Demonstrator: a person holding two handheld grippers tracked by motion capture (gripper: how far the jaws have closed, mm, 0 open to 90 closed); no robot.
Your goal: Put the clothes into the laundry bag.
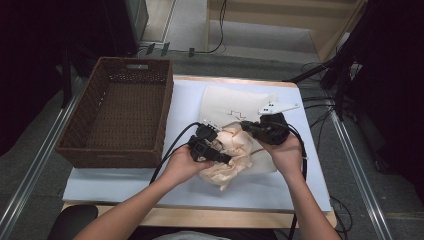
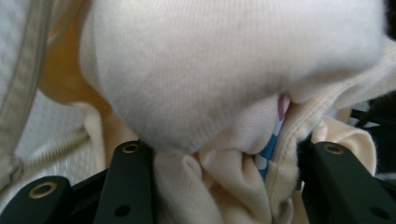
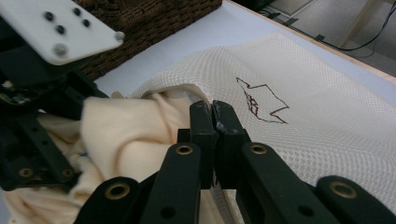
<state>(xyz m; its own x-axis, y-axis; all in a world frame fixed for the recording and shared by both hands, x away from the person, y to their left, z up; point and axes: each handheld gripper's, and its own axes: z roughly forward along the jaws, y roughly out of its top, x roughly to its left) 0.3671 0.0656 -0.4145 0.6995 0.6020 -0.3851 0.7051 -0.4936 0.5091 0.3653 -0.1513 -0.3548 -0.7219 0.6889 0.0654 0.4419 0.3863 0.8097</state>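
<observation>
A cream garment (image 1: 235, 150) lies crumpled at the mouth of a cream mesh bag (image 1: 230, 102) on the white tabletop. My left gripper (image 1: 225, 157) is shut on a bunch of that garment (image 2: 224, 70), and folds of cloth fill the gap between its jaws (image 2: 229, 186). My right gripper (image 1: 246, 125) comes in from the right and is shut on the rim of the mesh bag (image 3: 303, 126), its jaws pressed together (image 3: 213, 116) over the edge. The garment (image 3: 126, 130) sits just left of them, with the left gripper (image 3: 37, 154) beyond. A brown drawn mark shows on the bag.
A brown wicker basket (image 1: 165, 110), with nothing showing inside it, stands on the left part of the table, close to my left hand. White table surface (image 1: 125, 185) lies bare in front of the basket. Cables trail from both grippers toward the near edge.
</observation>
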